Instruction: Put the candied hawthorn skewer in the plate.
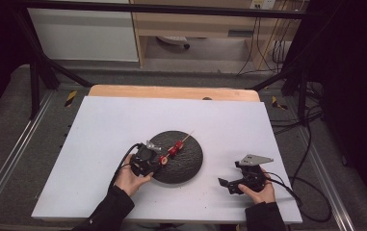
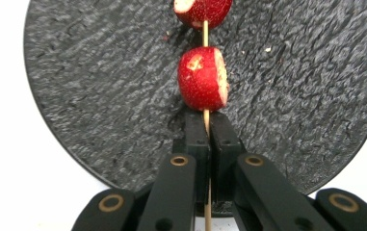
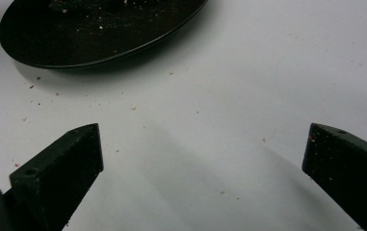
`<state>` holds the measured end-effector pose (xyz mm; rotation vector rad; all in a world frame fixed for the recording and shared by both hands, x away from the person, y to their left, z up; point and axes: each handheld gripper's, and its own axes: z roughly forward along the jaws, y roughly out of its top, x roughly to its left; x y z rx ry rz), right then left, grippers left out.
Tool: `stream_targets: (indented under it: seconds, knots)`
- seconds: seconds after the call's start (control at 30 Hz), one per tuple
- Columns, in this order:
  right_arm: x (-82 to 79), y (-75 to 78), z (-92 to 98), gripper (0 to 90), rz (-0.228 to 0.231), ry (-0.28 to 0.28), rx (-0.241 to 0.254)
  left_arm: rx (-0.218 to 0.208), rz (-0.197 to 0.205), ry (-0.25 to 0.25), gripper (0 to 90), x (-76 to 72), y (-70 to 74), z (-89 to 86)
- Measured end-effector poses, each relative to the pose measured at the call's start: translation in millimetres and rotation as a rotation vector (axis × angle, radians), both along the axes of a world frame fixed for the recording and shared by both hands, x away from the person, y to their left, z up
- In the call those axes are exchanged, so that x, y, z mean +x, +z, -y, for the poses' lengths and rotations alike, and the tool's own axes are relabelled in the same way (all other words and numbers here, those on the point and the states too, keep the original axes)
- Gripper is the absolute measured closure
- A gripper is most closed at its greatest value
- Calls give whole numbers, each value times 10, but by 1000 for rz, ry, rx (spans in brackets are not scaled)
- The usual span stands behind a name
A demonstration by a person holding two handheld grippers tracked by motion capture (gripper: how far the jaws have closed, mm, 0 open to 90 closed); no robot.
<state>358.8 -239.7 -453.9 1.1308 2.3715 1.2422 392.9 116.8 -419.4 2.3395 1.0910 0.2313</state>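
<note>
- High view: left gripper (image 1: 159,160) sits at 9 o'clock on the plate (image 1: 190,166), clamped on the butt end of the skewer (image 1: 187,137), which runs out toward 1 o'clock over the plate
- Left gripper view: jaws pinched tight on the bare stick just below the lower berry (image 2: 203,78); second berry (image 2: 203,10) further up the stick, cut off at 12 o'clock
- Right gripper (image 1: 225,184) at 4 o'clock off the plate, low over the table (image 1: 104,130), jaws spread wide, nothing between them
- Handling, my read: stick is thin, light, stiff along its length but would snap if levered sideways; round, so it may roll in the pads
- Berries are soft and wet, cut faces showing; squeezing them will bruise or split them, and they can slide along the stick
- Best hold: bare wood at the butt, as now; second grip, if needed, on the free tip at 1 o'clock, not on fruit
- Keep skewer near level so berries don't slip off
</note>
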Motion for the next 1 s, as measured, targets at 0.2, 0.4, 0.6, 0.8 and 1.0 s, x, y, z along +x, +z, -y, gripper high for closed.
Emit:
stream_targets:
  seconds: [0.2,0.4,0.6,0.8,1.0]
  knots:
    - [-6,4,18,14,0,4,4,11,8,-5,867,0,-6,52]
    - [-1,-6,13,14,-1,5,2,-2,10,-14,808,-29,5,17]
    - [-5,-9,10,14,-1,0,1,-53,50,-46,669,-102,74,-147]
    - [-4,-9,8,13,-4,-7,3,-104,90,-93,482,-217,145,-415]
    - [-3,-6,9,9,-9,-15,4,-128,113,-107,304,-295,121,-756]
